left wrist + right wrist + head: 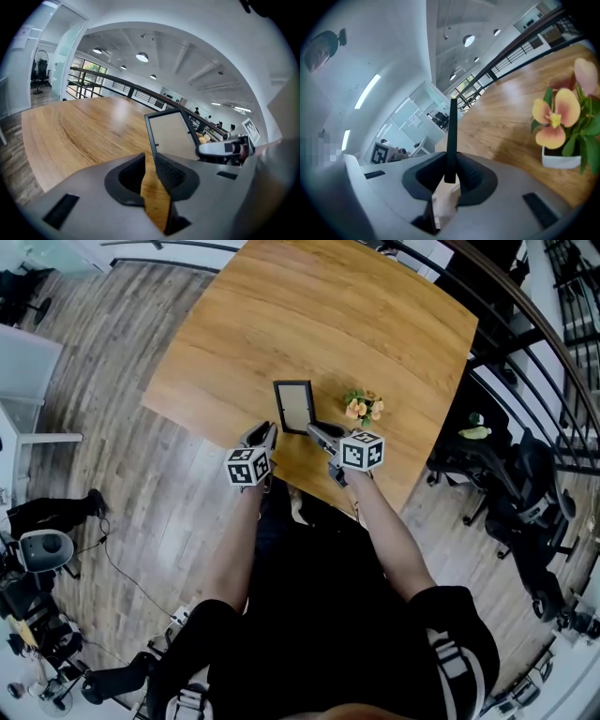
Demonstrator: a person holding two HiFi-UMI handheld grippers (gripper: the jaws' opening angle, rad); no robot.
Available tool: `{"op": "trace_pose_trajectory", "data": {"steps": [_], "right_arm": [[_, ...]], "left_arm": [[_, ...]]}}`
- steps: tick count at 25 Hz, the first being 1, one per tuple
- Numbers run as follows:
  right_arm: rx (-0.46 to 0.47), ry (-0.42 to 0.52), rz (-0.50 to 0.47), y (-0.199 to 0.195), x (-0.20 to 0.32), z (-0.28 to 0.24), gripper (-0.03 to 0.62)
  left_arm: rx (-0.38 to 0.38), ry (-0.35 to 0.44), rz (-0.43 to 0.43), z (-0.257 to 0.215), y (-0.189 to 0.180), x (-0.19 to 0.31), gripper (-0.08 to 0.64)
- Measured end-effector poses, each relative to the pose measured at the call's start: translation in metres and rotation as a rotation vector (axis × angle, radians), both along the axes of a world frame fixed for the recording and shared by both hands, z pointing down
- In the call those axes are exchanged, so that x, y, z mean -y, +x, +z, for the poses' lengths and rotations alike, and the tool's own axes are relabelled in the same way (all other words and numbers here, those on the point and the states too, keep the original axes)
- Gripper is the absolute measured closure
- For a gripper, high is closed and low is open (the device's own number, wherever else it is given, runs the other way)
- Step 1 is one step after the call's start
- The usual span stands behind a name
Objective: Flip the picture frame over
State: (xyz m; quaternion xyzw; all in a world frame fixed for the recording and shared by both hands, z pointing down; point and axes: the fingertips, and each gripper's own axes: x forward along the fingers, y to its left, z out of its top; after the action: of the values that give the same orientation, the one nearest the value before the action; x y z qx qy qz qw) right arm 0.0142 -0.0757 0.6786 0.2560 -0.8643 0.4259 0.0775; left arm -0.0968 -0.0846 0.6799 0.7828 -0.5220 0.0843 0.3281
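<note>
A black picture frame (294,406) with a beige panel stands roughly upright near the front edge of the wooden table (328,315). My right gripper (314,431) is shut on its right edge. In the right gripper view the frame (451,136) shows edge-on as a thin black bar clamped between the pads of that gripper (451,161). My left gripper (266,431) sits just left of the frame's lower left corner. In the left gripper view its jaws (150,157) stand a little apart with only bare wood in the gap. The frame (173,133) rises just beyond the tips.
A small white pot of orange flowers (363,407) (562,126) stands just right of the frame. The table's front edge is close behind both grippers. Black office chairs (525,484) and a curved railing stand to the right, on the wood floor.
</note>
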Motion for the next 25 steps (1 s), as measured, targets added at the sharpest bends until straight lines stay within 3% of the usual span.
{"op": "trace_pose_trajectory", "data": {"steps": [7, 14, 19, 25], "right_arm": [[-0.082, 0.082, -0.005, -0.004, 0.008, -0.009, 0.515], [-0.181, 0.138, 0.024, 0.005, 0.014, -0.004, 0.515], [-0.202, 0.154, 0.015, -0.002, 0.013, -0.003, 0.515], [-0.28, 0.224, -0.03, -0.006, 0.012, -0.003, 0.515]], "left_arm": [[-0.054, 0.061, 0.023, -0.026, 0.004, 0.023, 0.478], [-0.113, 0.102, 0.062, -0.048, 0.021, 0.034, 0.407], [-0.166, 0.109, 0.055, -0.06, 0.024, 0.041, 0.388], [-0.25, 0.077, 0.104, -0.066, 0.042, 0.045, 0.376]]}}
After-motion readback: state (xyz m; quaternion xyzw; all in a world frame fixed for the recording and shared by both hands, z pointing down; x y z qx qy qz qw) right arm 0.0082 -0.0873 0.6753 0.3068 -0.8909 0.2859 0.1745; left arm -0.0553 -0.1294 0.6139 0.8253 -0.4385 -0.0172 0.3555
